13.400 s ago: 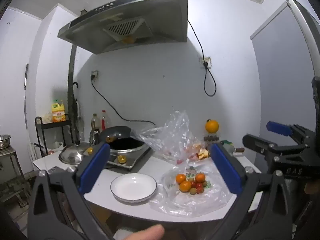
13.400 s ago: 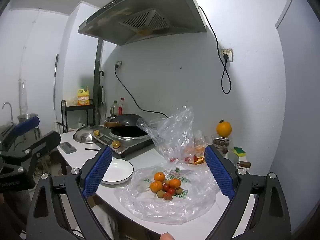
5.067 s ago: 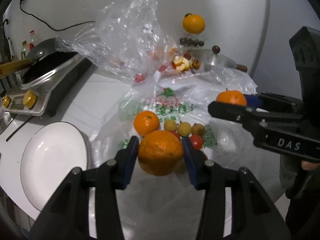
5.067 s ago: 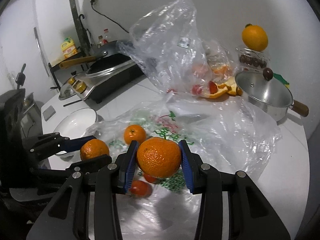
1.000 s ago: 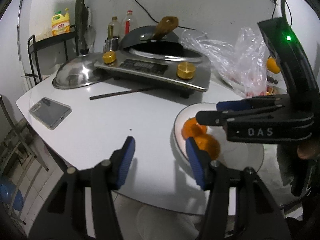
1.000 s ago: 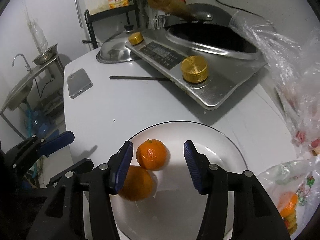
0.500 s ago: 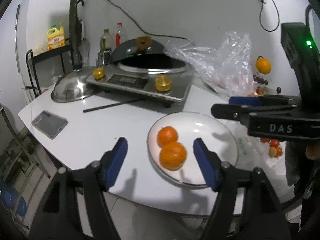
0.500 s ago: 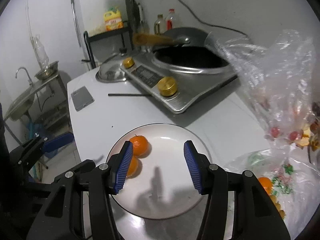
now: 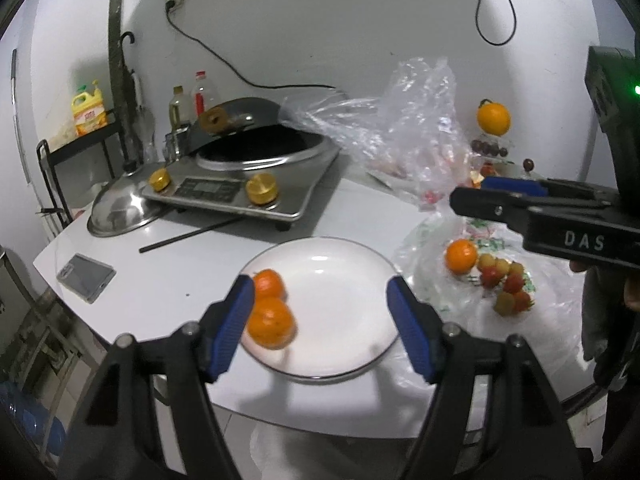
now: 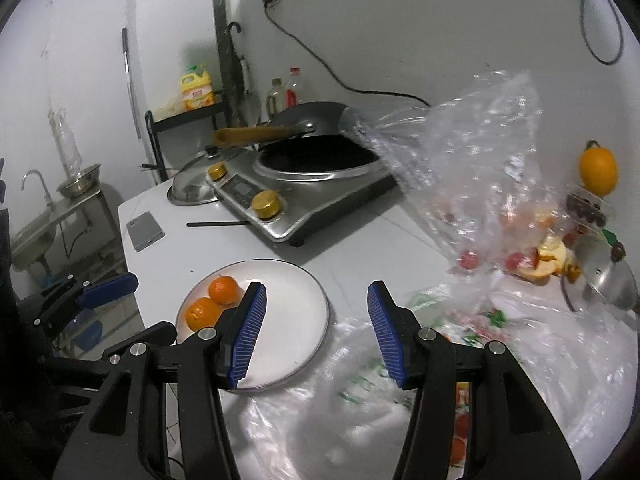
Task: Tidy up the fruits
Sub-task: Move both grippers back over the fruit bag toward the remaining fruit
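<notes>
Two oranges [image 9: 270, 308] lie on the left side of a white plate [image 9: 344, 280] near the table's front edge; they also show in the right wrist view [image 10: 212, 300] on the plate [image 10: 296, 304]. My left gripper [image 9: 320, 328] is open and empty, above the plate's near side. My right gripper [image 10: 314, 332] is open and empty, above the plate's right edge and the flat plastic bag [image 10: 540, 344]. One more orange [image 9: 461, 255] and several small red and yellow fruits [image 9: 504, 280] lie on that bag [image 9: 424, 240].
An induction cooker with a wok [image 9: 256, 172] stands behind the plate. A pot lid [image 9: 120, 208], a chopstick [image 9: 192, 234] and a phone [image 9: 86, 271] lie to the left. A crumpled clear bag [image 9: 404, 128], a pot lid [image 10: 608, 280] and a stacked orange [image 9: 493, 117] are at the back right.
Both grippers have pulled back and swung right, away from the plate. The two oranges stay on the plate. The bagged fruit has come further into the left wrist view.
</notes>
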